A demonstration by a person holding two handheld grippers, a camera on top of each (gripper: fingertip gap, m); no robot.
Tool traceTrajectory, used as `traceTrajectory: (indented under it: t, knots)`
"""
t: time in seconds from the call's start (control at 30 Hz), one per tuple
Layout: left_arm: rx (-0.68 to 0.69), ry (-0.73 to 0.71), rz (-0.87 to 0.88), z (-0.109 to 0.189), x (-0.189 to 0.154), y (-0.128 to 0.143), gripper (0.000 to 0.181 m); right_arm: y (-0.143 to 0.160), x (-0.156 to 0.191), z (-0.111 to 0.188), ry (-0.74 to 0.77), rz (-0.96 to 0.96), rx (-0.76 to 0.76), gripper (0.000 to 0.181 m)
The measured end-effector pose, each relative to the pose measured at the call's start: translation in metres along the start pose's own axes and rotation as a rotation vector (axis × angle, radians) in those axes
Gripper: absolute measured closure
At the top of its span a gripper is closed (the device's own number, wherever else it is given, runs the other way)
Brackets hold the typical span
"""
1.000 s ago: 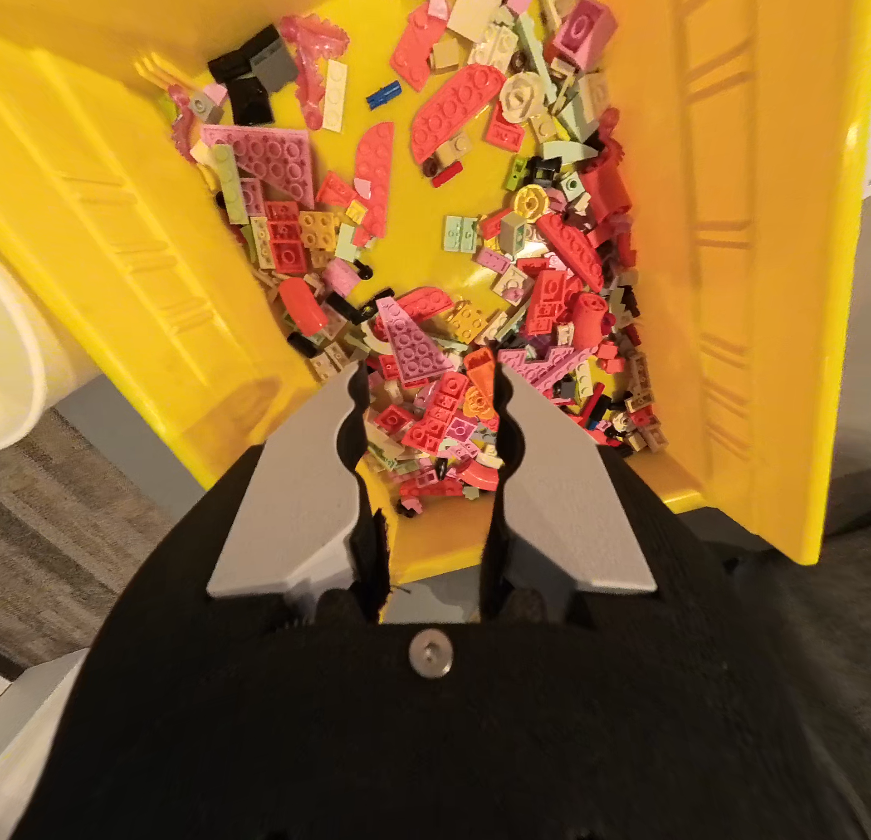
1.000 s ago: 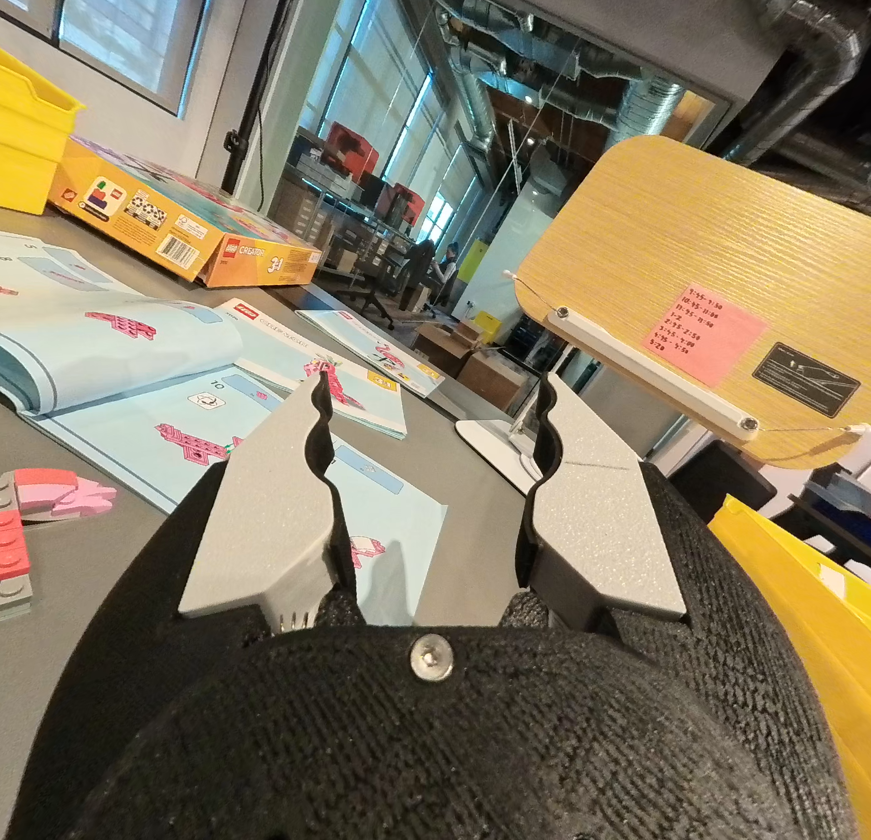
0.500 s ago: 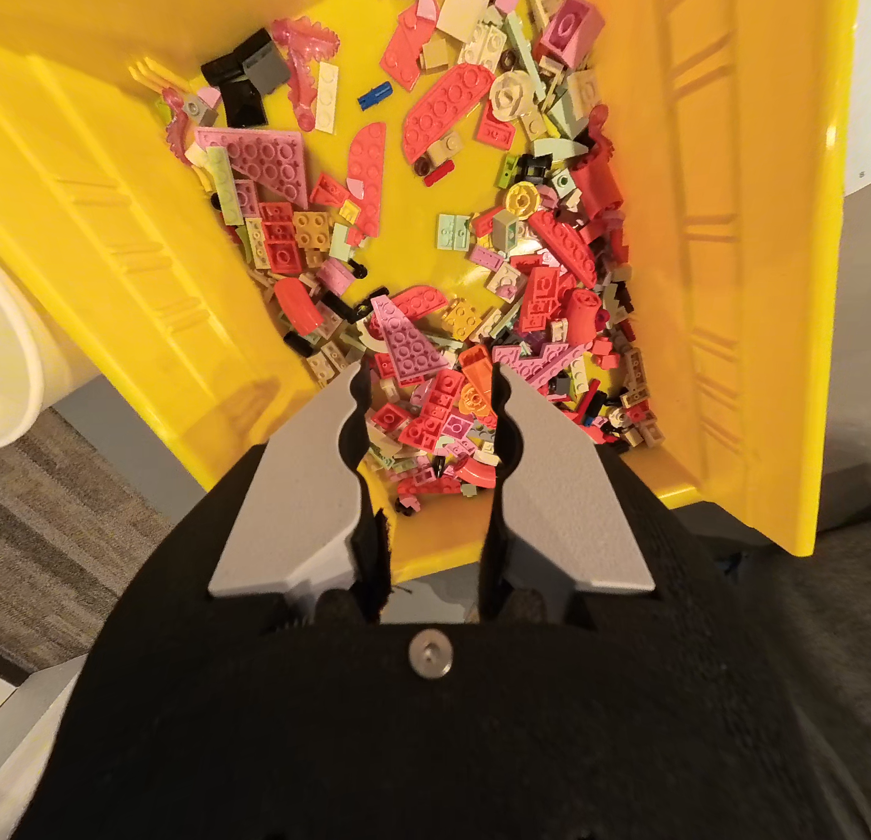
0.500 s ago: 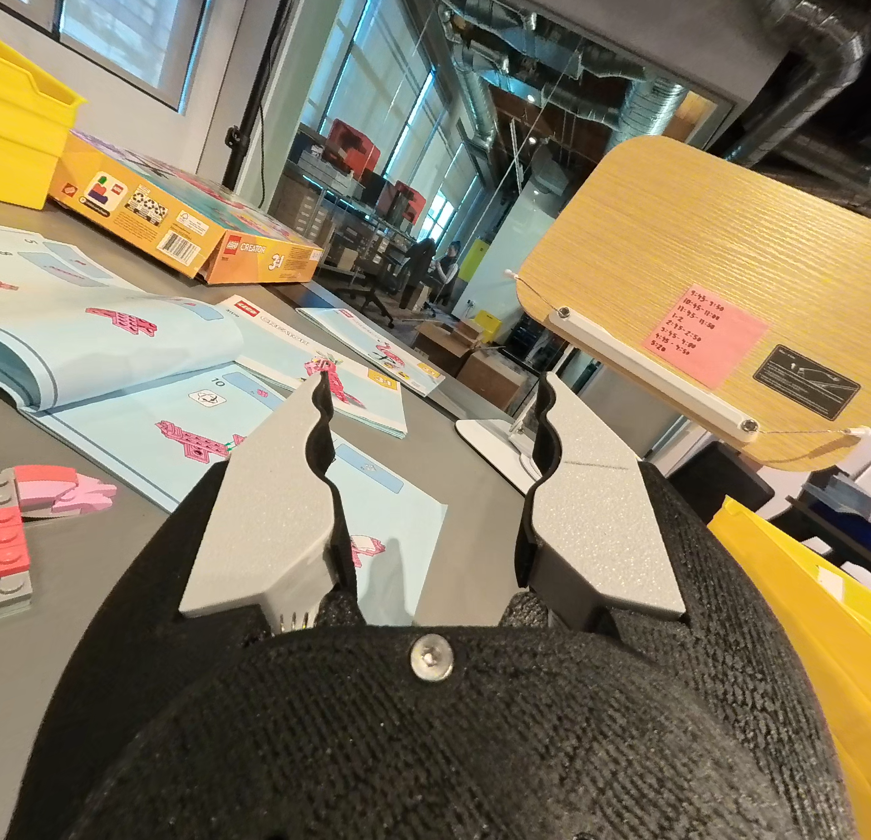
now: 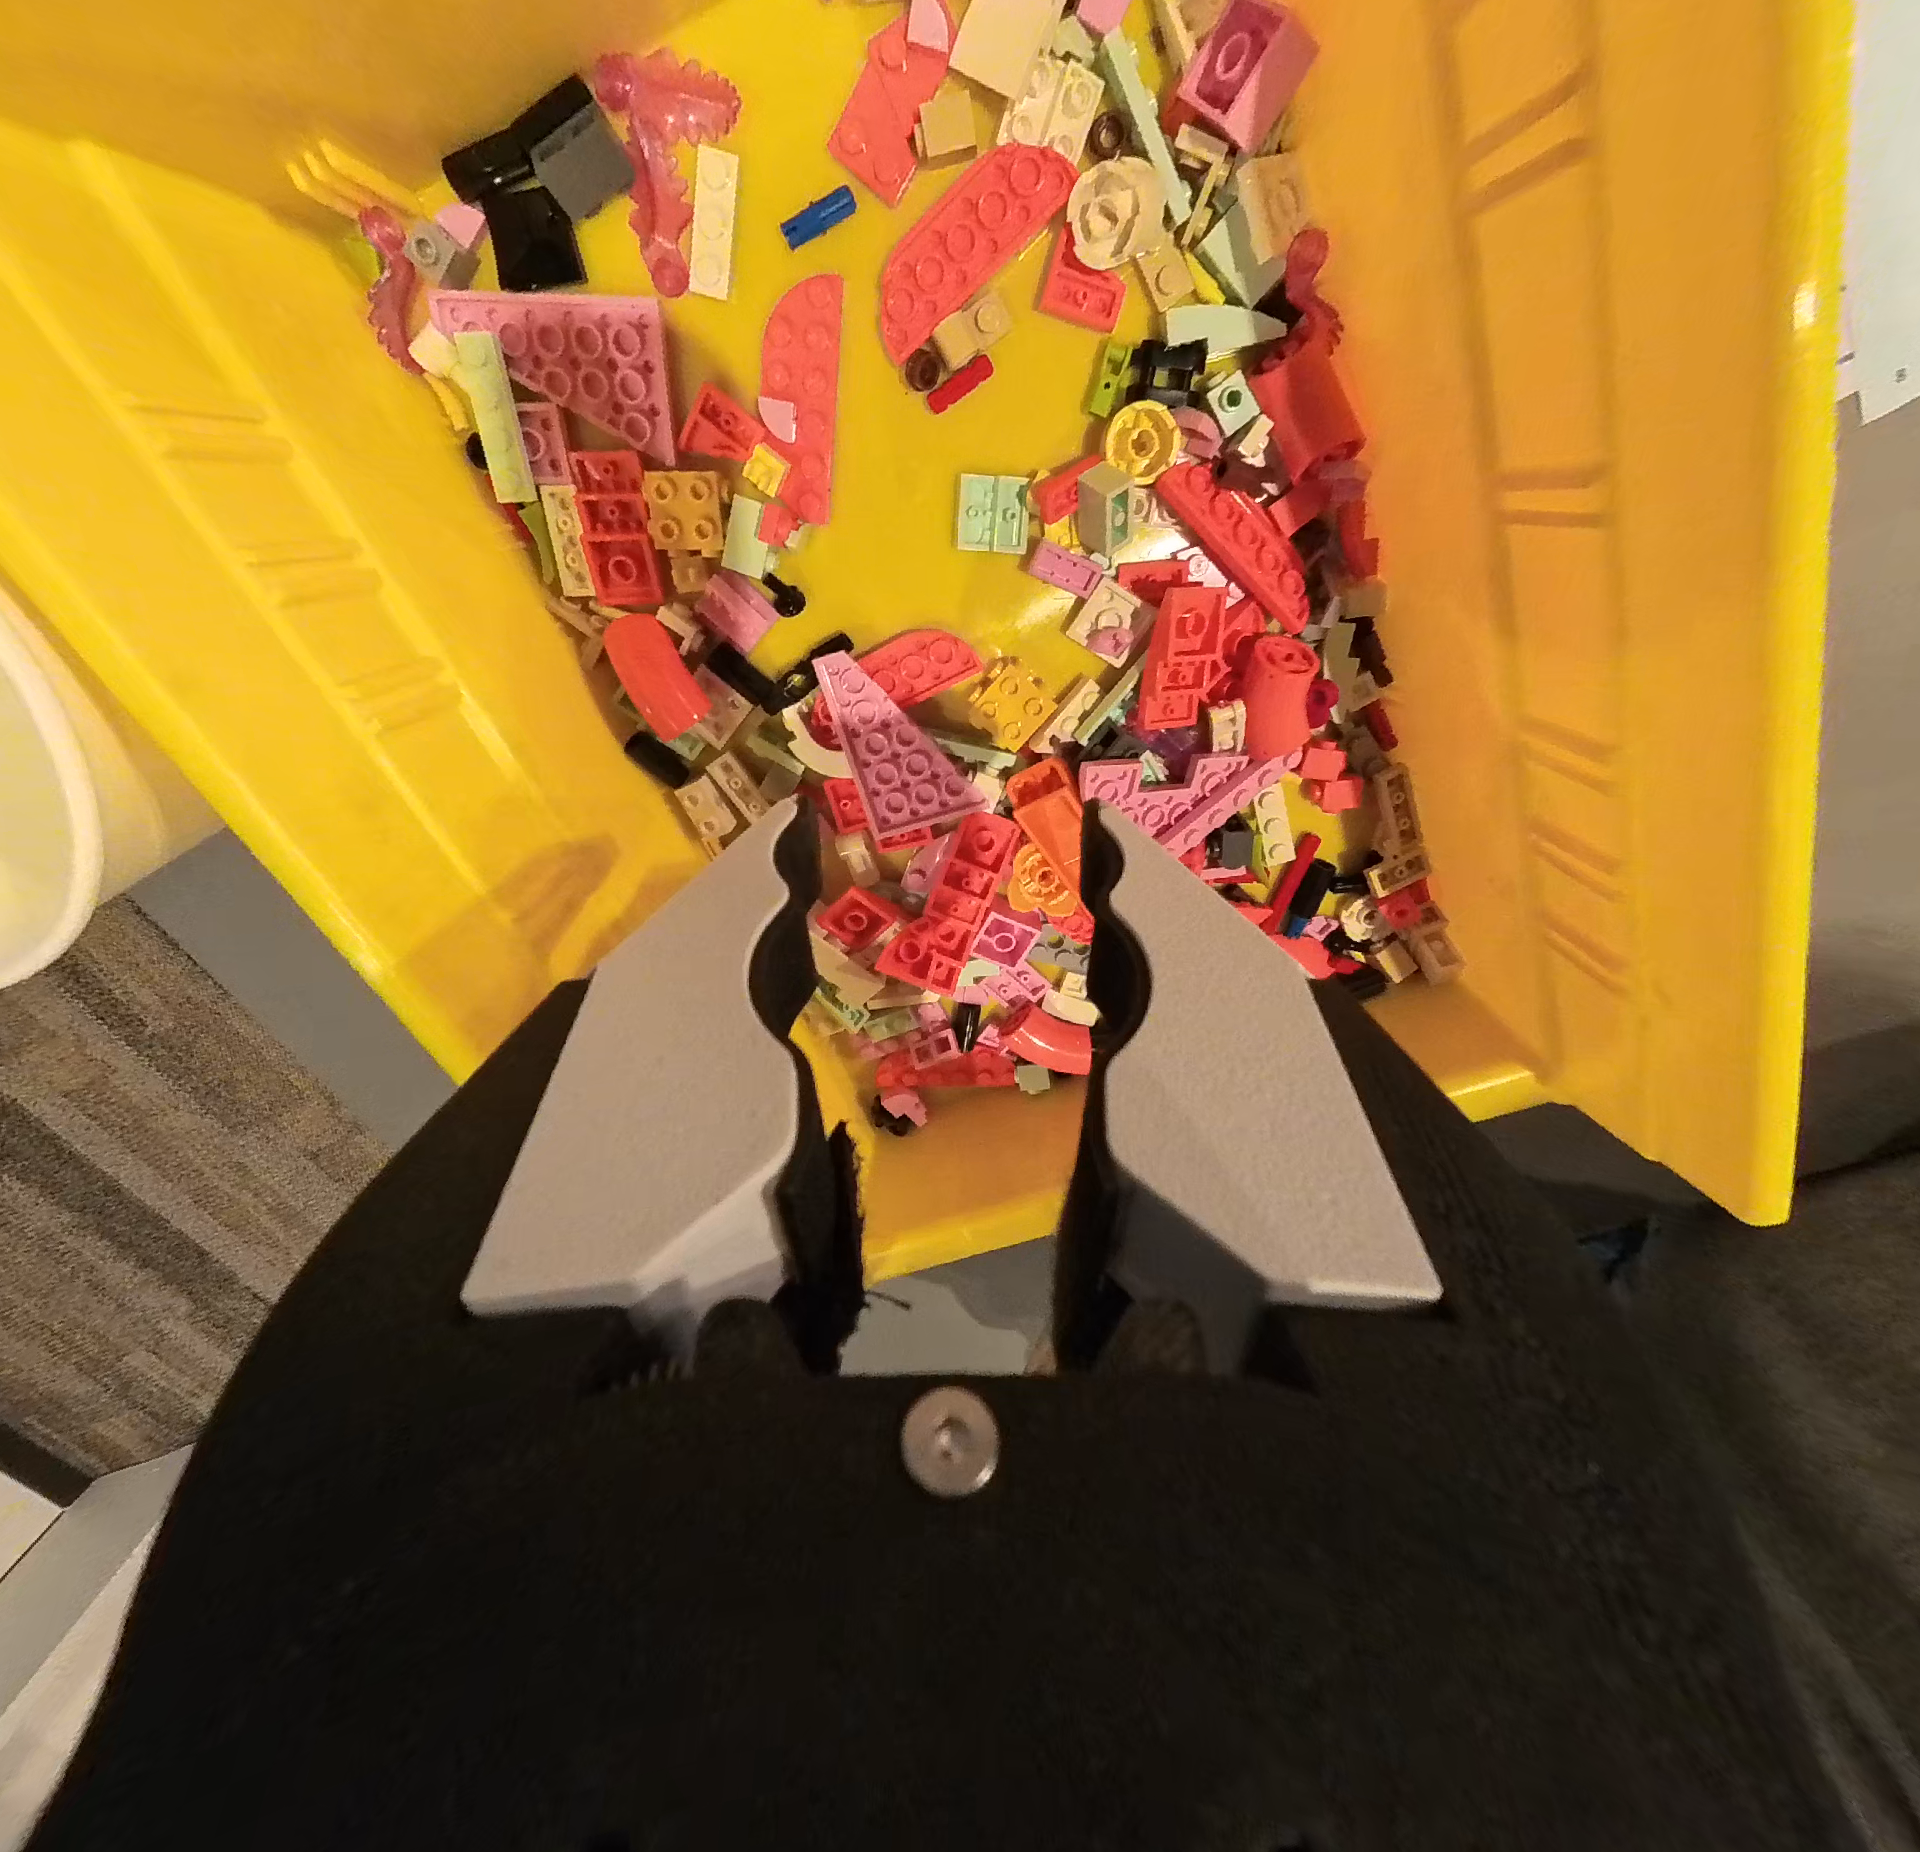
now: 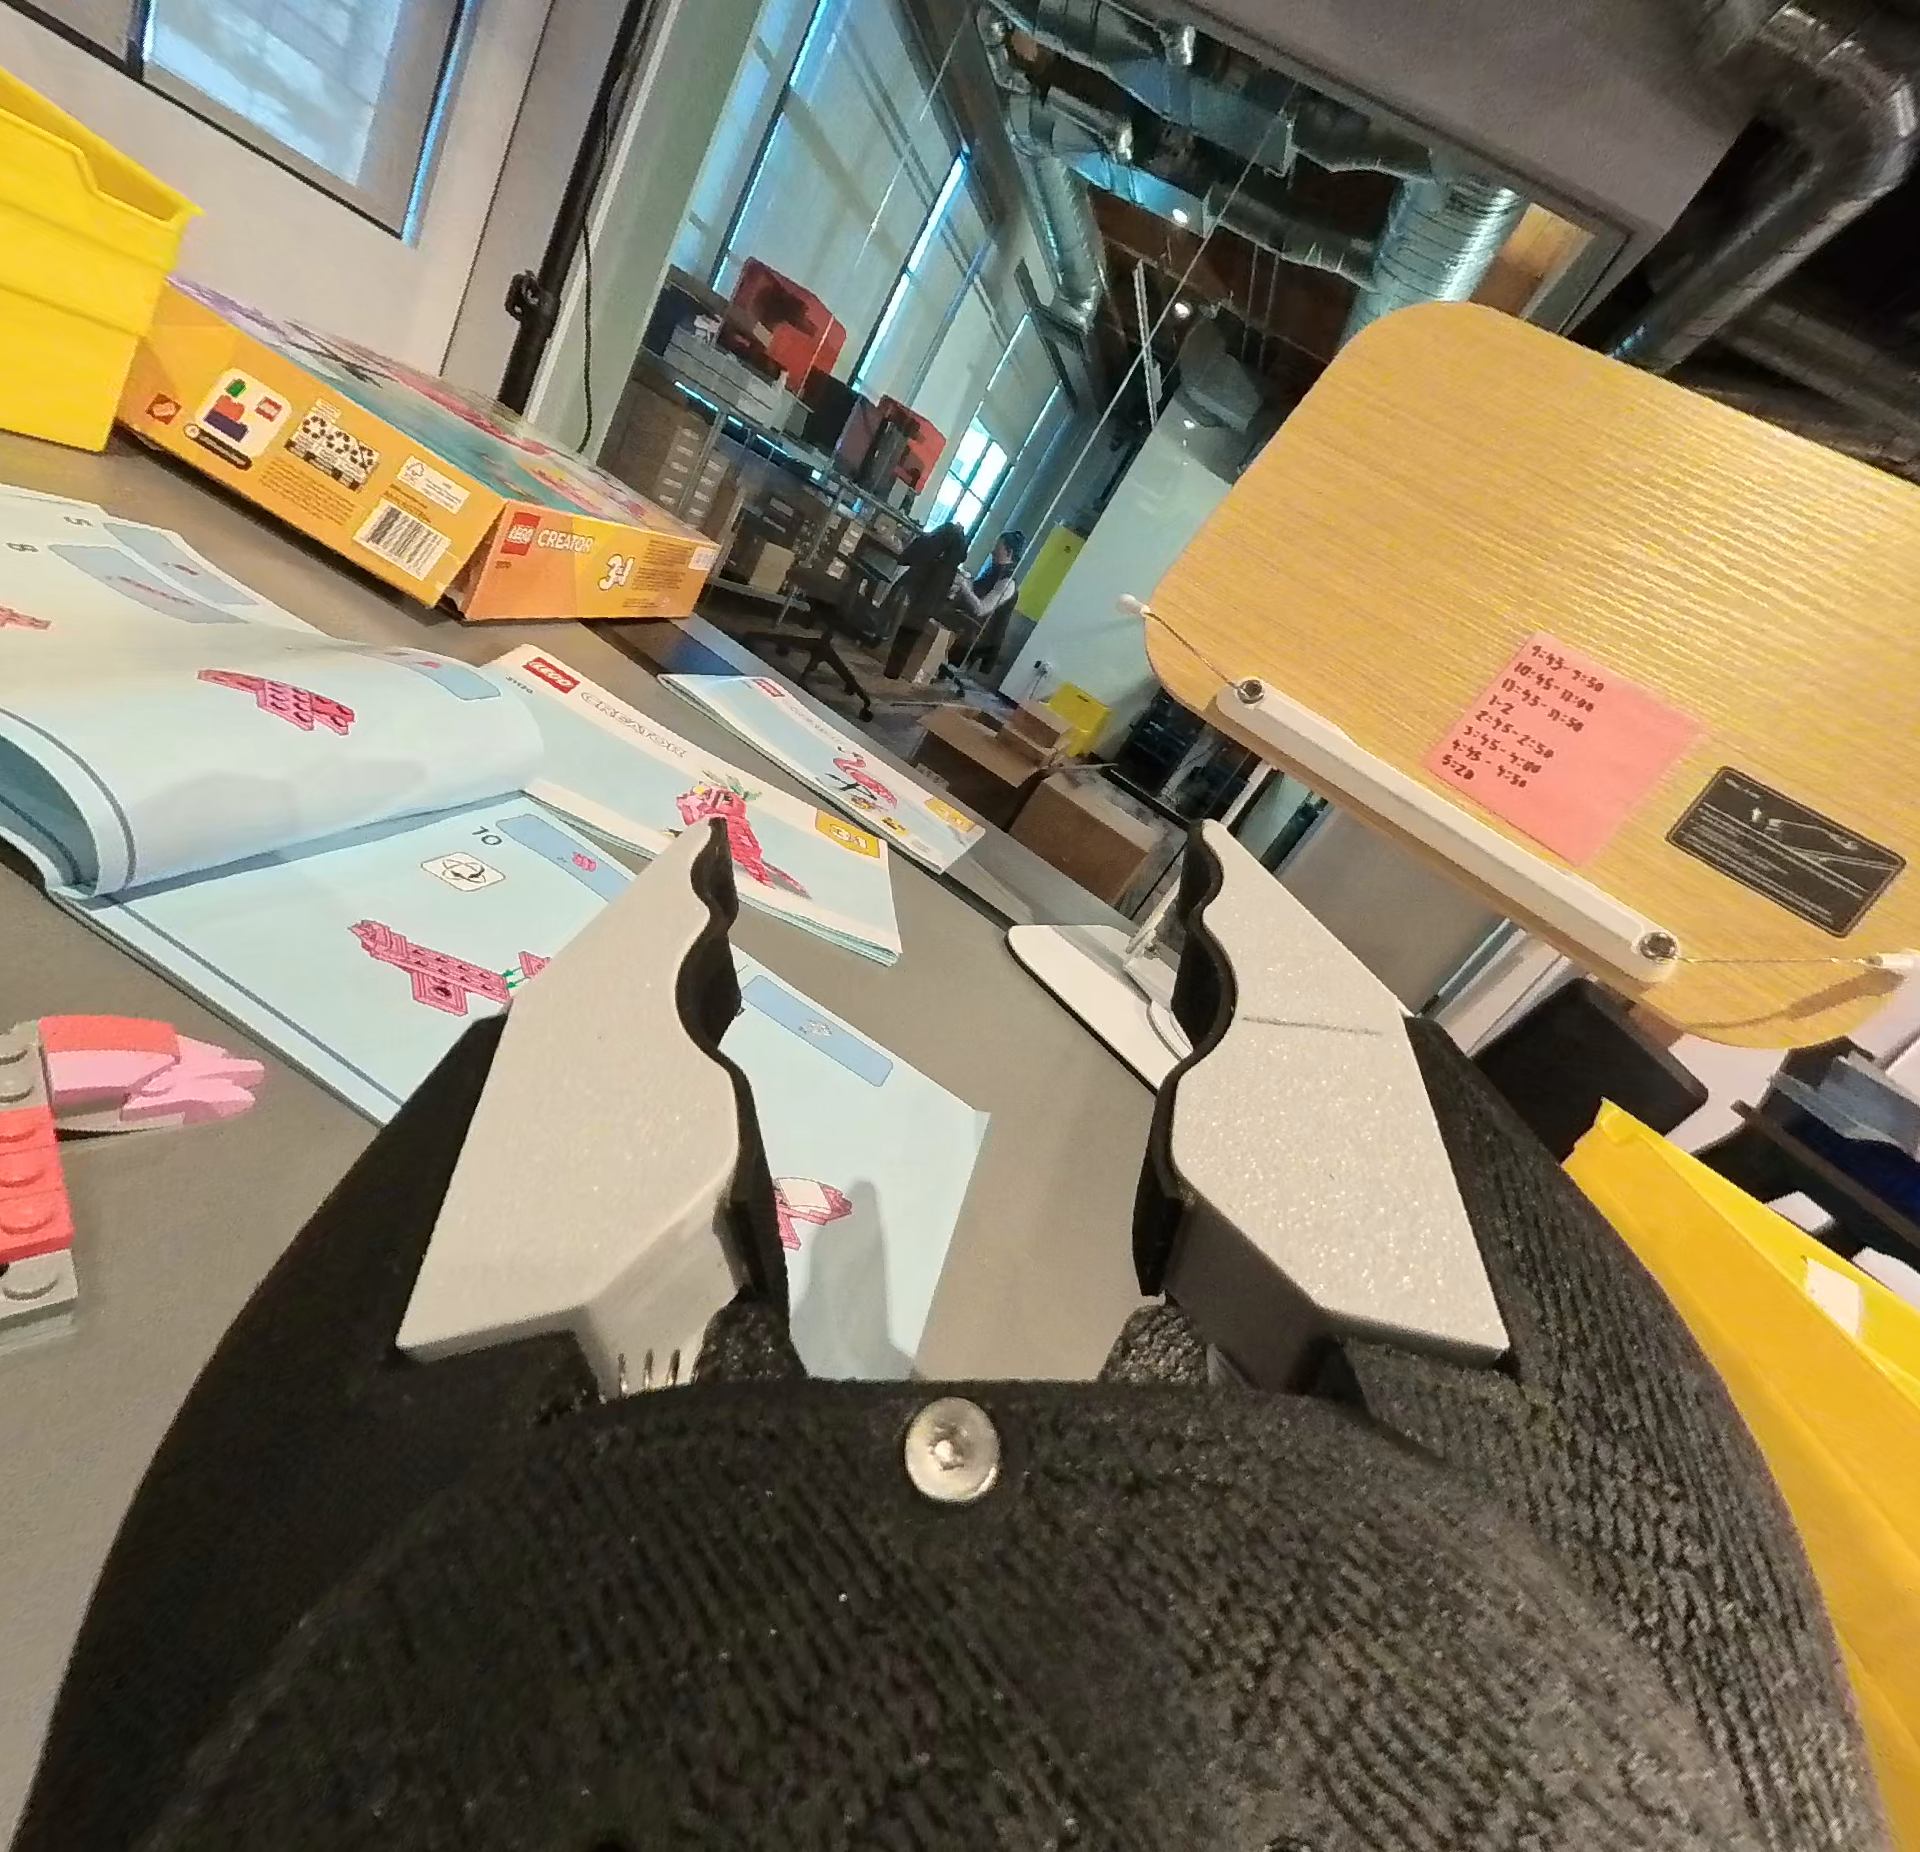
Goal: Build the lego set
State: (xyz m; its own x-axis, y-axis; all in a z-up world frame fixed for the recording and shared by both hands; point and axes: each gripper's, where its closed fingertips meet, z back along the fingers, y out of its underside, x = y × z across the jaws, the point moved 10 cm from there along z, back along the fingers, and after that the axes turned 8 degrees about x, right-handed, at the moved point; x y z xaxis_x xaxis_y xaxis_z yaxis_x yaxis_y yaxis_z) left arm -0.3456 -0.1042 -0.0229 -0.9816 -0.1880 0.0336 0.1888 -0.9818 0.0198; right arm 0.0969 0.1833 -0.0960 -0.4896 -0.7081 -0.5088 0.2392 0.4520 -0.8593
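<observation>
Left wrist view: my left gripper (image 5: 940, 836) hangs spread and empty over loose bricks (image 5: 966, 898) in the yellow bin (image 5: 1662, 555). They look light, stiff, slippery; I'd pinch one by its flat sides. My right gripper (image 6: 956, 857), spread, holds nothing above the bench (image 6: 187, 1241).

Open-plan office, exposed ducts (image 6: 1091, 171), desks (image 6: 821, 514), chairs (image 6: 831, 639)

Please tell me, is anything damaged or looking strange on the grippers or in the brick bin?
Yes. On the left gripper, the black pad lining of one finger is torn and frayed near its base. The yellow bin just holds loose bricks; nothing spilled.
</observation>
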Motion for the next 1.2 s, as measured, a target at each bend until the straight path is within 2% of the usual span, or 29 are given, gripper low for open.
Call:
traceTrajectory:
  t: [0.23, 0.37, 0.7, 0.8, 1.03, 1.2]
  knots:
    - [0.008, -0.012, -0.008, 0.000, 0.006, 0.006, 0.131, 0.000, 0.001, -0.001, -0.004, 0.006, 0.001, 0.096]
    - [-0.042, -0.034, -0.039, 0.007, 0.003, 0.006, 0.138, 0.000, 0.001, 0.000, 0.001, -0.007, -0.008, 0.096]
    - [-0.046, -0.049, -0.068, 0.009, 0.000, 0.008, 0.141, 0.000, 0.002, -0.001, -0.004, -0.003, -0.005, 0.096]
    - [-0.131, -0.105, -0.091, 0.019, -0.003, 0.004, 0.145, 0.001, 0.002, -0.001, -0.003, -0.001, -0.004, 0.097]
    - [-0.380, -0.356, -0.154, 0.050, -0.024, -0.006, 0.139, 0.000, -0.002, 0.000, 0.004, -0.028, -0.016, 0.099]
    - [-0.520, -0.504, -0.181, 0.064, -0.059, -0.014, 0.137, -0.026, -0.003, 0.006, 0.040, 0.033, -0.098, 0.102]
